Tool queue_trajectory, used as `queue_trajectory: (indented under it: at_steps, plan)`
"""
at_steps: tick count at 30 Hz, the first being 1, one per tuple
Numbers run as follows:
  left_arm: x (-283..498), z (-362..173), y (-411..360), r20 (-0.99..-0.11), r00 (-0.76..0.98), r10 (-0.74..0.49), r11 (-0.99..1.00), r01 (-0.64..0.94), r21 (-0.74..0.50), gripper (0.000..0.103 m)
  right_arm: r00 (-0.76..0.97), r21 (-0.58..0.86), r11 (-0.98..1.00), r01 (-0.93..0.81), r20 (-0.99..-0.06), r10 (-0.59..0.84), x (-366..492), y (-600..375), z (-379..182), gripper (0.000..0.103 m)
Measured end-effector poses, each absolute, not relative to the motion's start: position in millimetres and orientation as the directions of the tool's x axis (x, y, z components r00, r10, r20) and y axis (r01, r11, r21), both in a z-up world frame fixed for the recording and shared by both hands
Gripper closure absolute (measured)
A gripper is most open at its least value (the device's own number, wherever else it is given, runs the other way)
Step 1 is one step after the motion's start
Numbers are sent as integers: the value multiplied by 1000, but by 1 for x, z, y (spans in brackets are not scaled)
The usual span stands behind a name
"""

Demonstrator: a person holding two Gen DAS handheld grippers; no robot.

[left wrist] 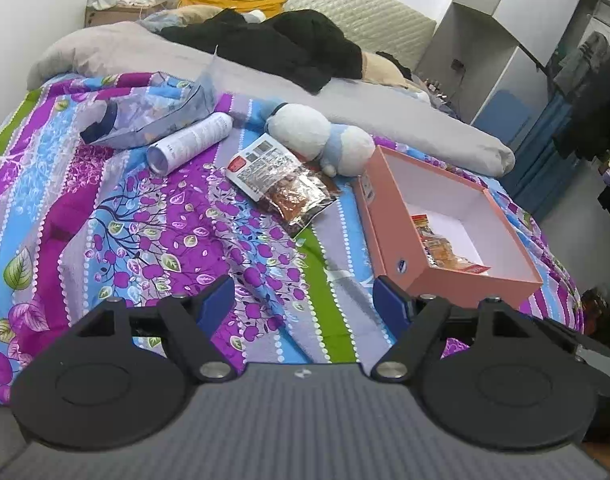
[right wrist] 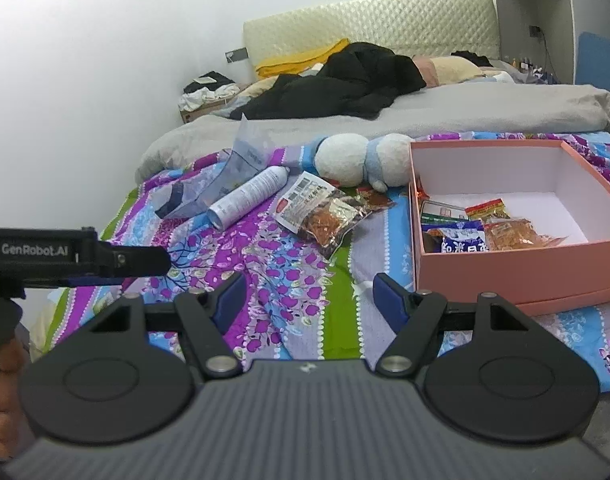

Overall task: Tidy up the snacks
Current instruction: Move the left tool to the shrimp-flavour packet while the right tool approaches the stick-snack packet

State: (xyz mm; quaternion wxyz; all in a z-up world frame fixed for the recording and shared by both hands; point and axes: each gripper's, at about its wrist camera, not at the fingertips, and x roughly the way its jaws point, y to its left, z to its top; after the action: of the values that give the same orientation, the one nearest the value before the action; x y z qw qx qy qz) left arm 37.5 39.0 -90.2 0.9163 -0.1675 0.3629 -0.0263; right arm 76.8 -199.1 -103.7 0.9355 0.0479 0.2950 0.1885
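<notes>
A printed cotton-looking bedspread [left wrist: 153, 216] is covering the bed, its cloth matt and softly creased. The snack packet [left wrist: 283, 184] near its middle is showing glossy, crinkled plastic film with a paper-like label. The pink box [right wrist: 505, 272] at the right edge is looking like smooth matt cardboard, white inside. The white cylinder [right wrist: 247, 196] is appearing smooth and faintly shiny. The plush toy [right wrist: 357, 158] is showing fuzzy fabric. The headboard [right wrist: 369, 24] is showing quilted padding with a slight sheen.
</notes>
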Motion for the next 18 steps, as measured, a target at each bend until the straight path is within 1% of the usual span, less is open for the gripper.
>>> queue_trajectory:
  at_steps: [8, 18]
  plan:
    - [78, -112, 57, -692, 701, -176, 932, -108, -347, 23, 742, 202, 931, -303, -563, 364, 101, -192, -112, 31]
    - [143, -133, 77, -719, 672, -178, 928, -129, -350, 23, 739, 175, 935, -308, -575, 351, 159, -171, -117, 31]
